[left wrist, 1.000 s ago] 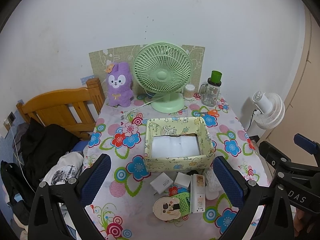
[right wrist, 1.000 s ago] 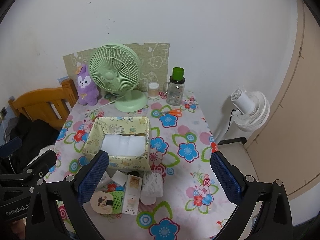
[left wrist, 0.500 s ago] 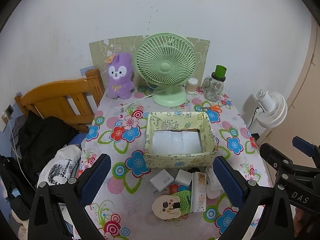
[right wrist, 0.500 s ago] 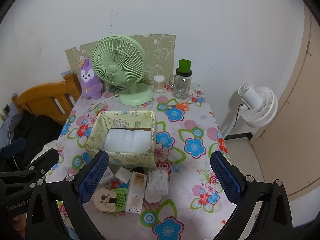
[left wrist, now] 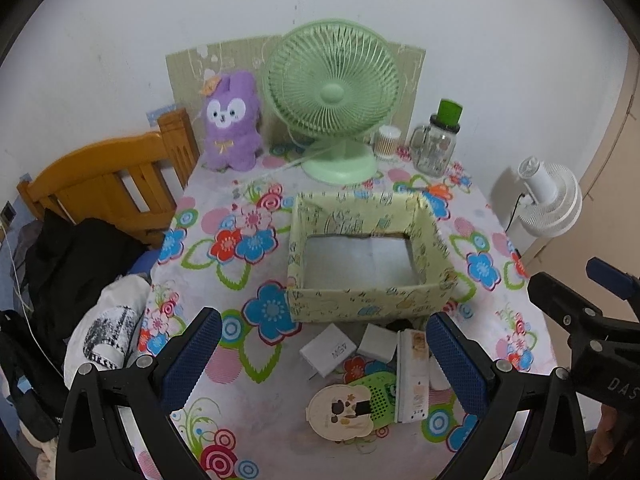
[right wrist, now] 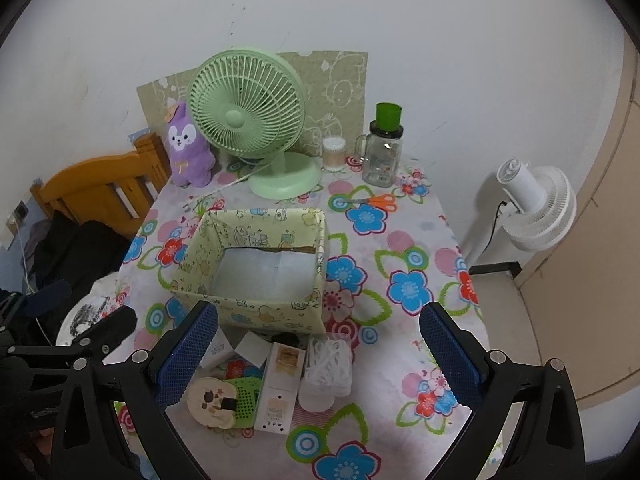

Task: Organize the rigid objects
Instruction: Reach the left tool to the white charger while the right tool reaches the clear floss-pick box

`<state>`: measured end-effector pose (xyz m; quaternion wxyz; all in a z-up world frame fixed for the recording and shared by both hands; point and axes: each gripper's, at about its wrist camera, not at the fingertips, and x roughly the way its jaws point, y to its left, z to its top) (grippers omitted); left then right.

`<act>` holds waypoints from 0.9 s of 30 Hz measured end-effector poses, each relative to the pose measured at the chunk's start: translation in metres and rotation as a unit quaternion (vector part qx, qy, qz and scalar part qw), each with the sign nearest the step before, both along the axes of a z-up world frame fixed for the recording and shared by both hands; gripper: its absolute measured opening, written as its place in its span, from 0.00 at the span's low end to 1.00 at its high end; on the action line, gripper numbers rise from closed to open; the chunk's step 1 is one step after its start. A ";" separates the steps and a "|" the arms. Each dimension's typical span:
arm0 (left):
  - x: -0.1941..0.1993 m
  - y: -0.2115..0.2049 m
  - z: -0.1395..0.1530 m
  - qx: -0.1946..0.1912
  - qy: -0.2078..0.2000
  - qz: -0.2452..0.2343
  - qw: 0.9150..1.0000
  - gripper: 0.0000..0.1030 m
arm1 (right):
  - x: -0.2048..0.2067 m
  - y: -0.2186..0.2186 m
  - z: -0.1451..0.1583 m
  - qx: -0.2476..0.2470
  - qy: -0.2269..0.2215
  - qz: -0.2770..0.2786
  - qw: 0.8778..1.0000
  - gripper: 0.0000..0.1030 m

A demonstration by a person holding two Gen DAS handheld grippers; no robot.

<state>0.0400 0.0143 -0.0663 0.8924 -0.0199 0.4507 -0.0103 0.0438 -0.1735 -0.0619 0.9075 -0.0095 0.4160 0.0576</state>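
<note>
Small rigid items lie clustered near the empty box, while my left gripper and right gripper hover spread wide.

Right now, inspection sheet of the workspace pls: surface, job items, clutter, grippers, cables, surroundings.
Surface: table under a flowered cloth.
Job's things: yellow box, open and empty; white charger, white cube, long white box, green mesh piece, round cartoon disc lie in front of it.
Clutter: green fan, purple plush, jar, scissors.
Grippers: left gripper and right gripper open, holding nothing.
Cables: fan cord on the cloth.
Surroundings: white floor fan, wooden bed frame.
</note>
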 end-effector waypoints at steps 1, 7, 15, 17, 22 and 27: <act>0.002 0.000 -0.005 -0.001 0.005 -0.001 1.000 1.00 | 0.001 0.001 -0.004 -0.001 0.003 0.002 1.000 0.99; 0.007 0.002 -0.032 0.000 0.025 -0.004 1.000 1.00 | 0.009 0.007 -0.030 -0.002 0.025 0.012 1.000 0.99; 0.014 0.003 -0.061 -0.005 0.051 -0.005 0.999 1.00 | 0.015 0.008 -0.064 0.004 0.052 0.009 0.999 0.97; 0.016 0.002 -0.068 -0.006 0.057 -0.006 0.998 0.99 | 0.017 0.008 -0.072 0.003 0.060 0.007 0.998 0.97; 0.021 0.001 -0.087 -0.010 0.073 -0.004 0.997 0.99 | 0.021 0.007 -0.094 -0.010 0.078 0.007 0.997 0.95; 0.029 -0.001 -0.104 -0.010 0.088 -0.005 0.996 0.99 | 0.028 0.005 -0.114 -0.013 0.095 -0.001 0.995 0.93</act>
